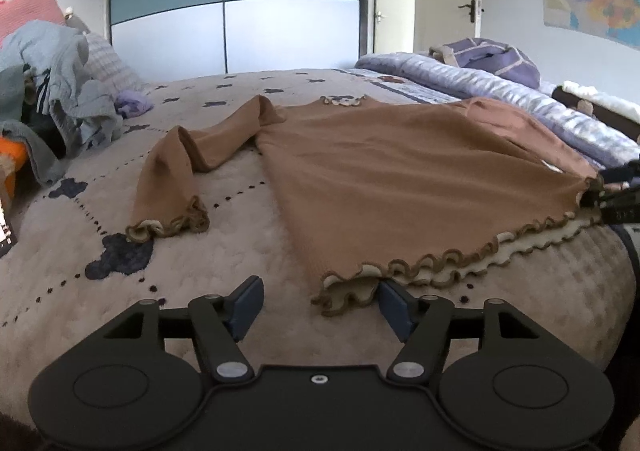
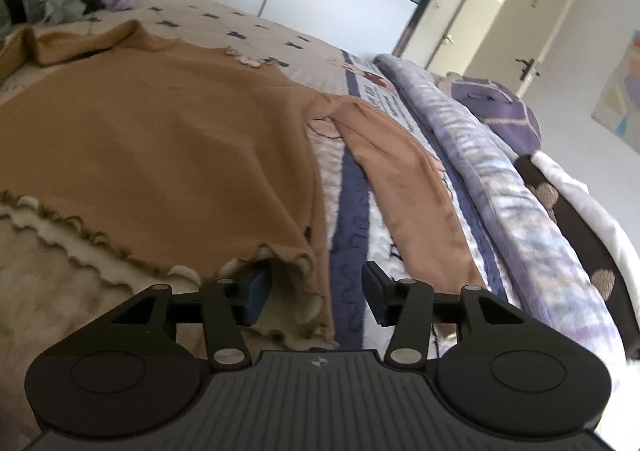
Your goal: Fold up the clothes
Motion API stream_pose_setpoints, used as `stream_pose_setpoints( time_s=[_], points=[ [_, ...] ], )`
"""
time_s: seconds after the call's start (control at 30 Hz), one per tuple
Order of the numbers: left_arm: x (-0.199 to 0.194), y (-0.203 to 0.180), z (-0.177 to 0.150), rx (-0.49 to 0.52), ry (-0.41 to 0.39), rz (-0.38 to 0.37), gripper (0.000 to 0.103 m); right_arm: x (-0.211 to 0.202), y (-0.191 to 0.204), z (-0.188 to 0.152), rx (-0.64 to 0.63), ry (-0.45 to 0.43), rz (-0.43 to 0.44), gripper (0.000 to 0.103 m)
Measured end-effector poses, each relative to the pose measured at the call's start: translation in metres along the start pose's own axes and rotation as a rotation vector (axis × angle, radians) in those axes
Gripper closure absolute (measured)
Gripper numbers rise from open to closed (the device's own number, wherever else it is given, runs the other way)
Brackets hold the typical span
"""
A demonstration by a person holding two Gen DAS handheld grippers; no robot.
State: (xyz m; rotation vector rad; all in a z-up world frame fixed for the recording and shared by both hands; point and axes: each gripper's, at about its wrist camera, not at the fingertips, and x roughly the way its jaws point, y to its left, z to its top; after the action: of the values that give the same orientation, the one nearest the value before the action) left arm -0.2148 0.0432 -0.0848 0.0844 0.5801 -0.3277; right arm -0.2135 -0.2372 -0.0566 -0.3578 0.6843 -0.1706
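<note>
A brown long-sleeved top (image 1: 400, 171) with a ruffled cream-and-brown hem lies flat on the bed, hem toward me. My left gripper (image 1: 320, 305) stands open at the hem's left corner, where the ruffle (image 1: 348, 291) lies between the fingers beside the right pad. One sleeve (image 1: 180, 163) sprawls out to the left. In the right wrist view the top (image 2: 160, 139) fills the left half. My right gripper (image 2: 316, 291) is open at the hem's right corner, with cloth draped over its left finger (image 2: 254, 289). The other sleeve (image 2: 404, 191) lies along the right. The right gripper (image 1: 616, 195) also shows at the left wrist view's edge.
The bed's beige blanket (image 1: 120, 291) has dark blue patches. A pile of grey and blue clothes (image 1: 52, 91) sits at the far left. A rolled purple quilt (image 1: 500, 91) and a dark blanket (image 2: 568, 211) run along the right side. A wardrobe (image 1: 240, 11) stands behind.
</note>
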Motion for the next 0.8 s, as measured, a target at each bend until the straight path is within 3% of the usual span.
stream_pose_setpoints(
  time_s=[0.2, 0.47, 0.63, 0.8],
  points=[
    [-0.001, 0.004, 0.002, -0.022, -0.012, 0.008, 0.049, -0.002, 0.006, -0.003, -0.01, 0.002, -0.001, 0.044],
    [-0.002, -0.004, 0.003, 0.041, -0.02, 0.035, 0.055, 0.001, 0.005, -0.004, -0.011, 0.007, 0.003, 0.041],
    [-0.005, -0.01, 0.007, 0.085, -0.023, 0.029, 0.055, 0.0, 0.006, -0.005, -0.016, 0.003, 0.007, 0.039],
    [-0.01, -0.003, 0.002, 0.054, -0.02, 0.036, 0.055, 0.0, 0.005, -0.006, -0.005, 0.009, 0.007, 0.039]
  ],
)
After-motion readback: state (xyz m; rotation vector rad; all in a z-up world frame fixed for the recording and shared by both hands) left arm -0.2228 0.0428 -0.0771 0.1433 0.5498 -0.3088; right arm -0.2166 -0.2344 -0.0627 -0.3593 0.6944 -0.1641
